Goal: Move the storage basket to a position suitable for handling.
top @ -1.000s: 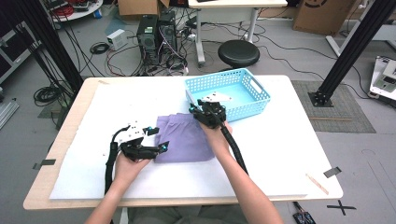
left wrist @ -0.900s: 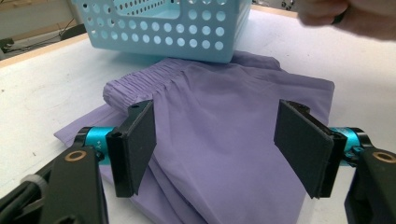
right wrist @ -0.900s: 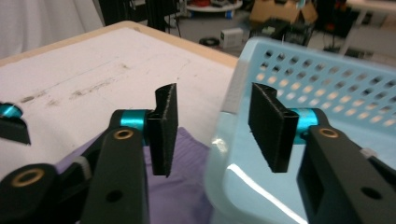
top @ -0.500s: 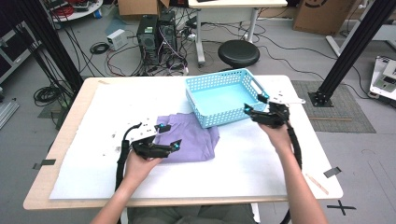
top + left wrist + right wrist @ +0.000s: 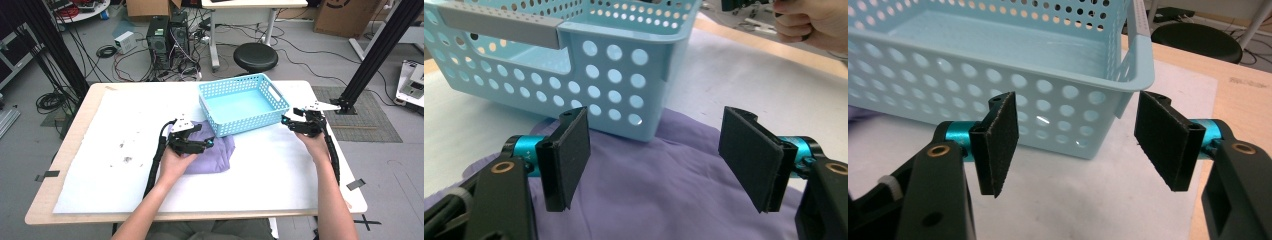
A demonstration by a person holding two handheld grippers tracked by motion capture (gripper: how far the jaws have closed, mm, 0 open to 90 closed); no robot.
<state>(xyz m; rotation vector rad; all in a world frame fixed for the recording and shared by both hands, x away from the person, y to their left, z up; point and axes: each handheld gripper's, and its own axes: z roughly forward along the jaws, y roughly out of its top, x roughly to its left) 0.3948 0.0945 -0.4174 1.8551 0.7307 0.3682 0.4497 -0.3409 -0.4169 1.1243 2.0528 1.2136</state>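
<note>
On the white sheet (image 5: 120,185) that covers the table lies one purple cloth (image 5: 212,155), bunched flat, its far edge tucked against the near wall of the one light-blue perforated basket (image 5: 243,105). The left gripper (image 5: 210,143) hovers over the cloth, its jaws standing wide apart with nothing between them. The right gripper (image 5: 285,121) sits just beside the basket's right-hand near corner; its jaws have just been opening and then eased in a little, and they stand apart, empty.

The left gripper view shows what the high view cannot: the cloth (image 5: 649,185) runs right under the basket's corner (image 5: 624,75), and the basket's grey handle bar (image 5: 499,25) sits along one rim. It also catches the other hand (image 5: 809,22) far off at the top right. The right gripper view shows the pads (image 5: 998,142) level with the basket wall (image 5: 973,85), not touching it, and the basket's bare floor inside.

Two grippers, one cloth, one basket. The sheet lies open in front of the cloth and to its left; the right gripper is near the table's right edge. Beyond the far edge stands a black stool (image 5: 255,56).
</note>
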